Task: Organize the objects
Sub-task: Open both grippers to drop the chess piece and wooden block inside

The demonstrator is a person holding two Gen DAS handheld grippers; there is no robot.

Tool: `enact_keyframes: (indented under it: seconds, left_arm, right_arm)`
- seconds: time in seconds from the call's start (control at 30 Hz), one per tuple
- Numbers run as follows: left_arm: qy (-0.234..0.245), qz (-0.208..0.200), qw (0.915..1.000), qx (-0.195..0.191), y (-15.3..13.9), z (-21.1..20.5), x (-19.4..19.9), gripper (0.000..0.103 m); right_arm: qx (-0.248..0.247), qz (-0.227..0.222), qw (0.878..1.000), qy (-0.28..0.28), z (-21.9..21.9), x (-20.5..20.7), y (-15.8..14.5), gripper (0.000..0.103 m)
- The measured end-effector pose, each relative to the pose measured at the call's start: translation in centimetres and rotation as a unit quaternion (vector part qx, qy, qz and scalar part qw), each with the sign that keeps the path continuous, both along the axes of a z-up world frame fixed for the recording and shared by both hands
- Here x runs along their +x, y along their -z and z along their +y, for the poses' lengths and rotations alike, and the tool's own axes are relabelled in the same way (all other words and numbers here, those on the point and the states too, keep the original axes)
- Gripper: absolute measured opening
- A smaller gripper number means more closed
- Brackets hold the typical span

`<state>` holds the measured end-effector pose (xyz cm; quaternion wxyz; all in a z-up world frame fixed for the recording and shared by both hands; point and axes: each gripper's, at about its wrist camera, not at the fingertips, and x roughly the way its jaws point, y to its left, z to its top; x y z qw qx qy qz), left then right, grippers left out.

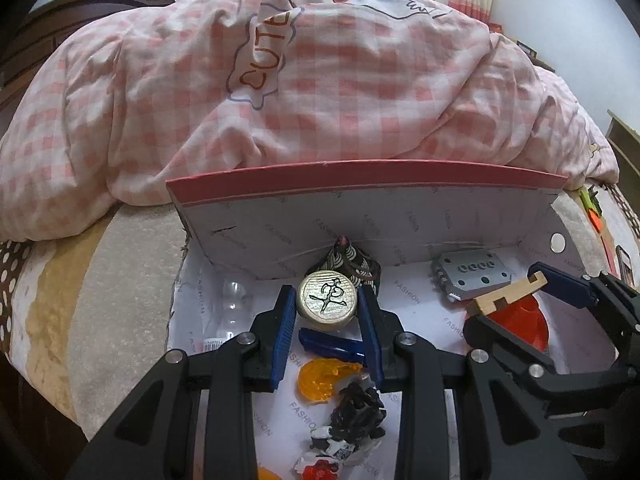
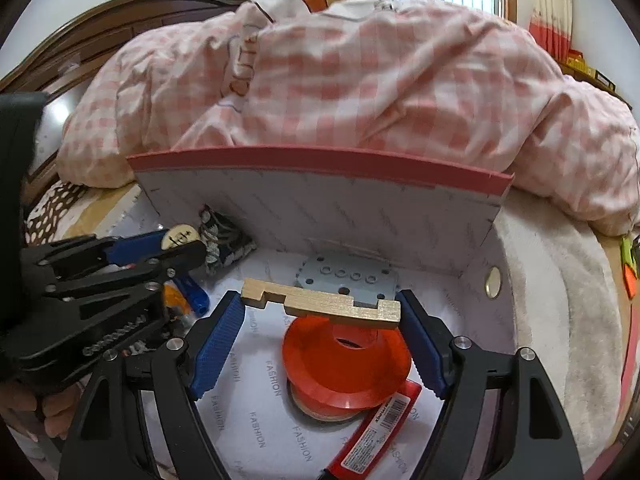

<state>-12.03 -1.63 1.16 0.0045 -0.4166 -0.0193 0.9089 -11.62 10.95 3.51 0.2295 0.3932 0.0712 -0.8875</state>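
On the bed, up against the rumpled pink-and-white checked duvet [image 1: 320, 80], sits the open cardboard box with a red rim and white "FASHION" lining [image 2: 320, 162], and both grippers hang over it already loaded. Right gripper [image 2: 322, 316] is spread wide, clamping the notched pale wooden puzzle bar [image 2: 320, 302] end to end above the orange plastic cone-shaped disc [image 2: 346, 364]. Left gripper [image 1: 326, 312] is nearly closed, pinching the round brass-coloured chess piece with a black character [image 1: 326, 300]. I'd guess both just need dropping in: go lower, pick bare lining clear of the grey studded plate [image 1: 470, 276], then release so nothing bounces.
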Motion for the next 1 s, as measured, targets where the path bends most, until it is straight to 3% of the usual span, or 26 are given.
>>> enact_keyframes:
  seconds: [0.33,0.77,1.0]
  left_arm:
    - [-0.001,-0.017,0.9998,-0.009,0.6,0.2,-0.6,0.031]
    - [0.000,-0.017,0.9995,-0.026,1.0,0.4,-0.6,0.035]
    - [0.016,-0.001,0.9995,-0.028,0.5,0.8,-0.3,0.058]
  right_arm:
    - [0.006,-0.038,0.999,0.003,-0.1,-1.0,0.9,0.079]
    - [0.023,-0.028,0.999,0.010,0.0,-0.7,1.8,0.079]
    - [0.037,-0.015,0.999,0.011,-0.2,-0.2,1.9,0.080]
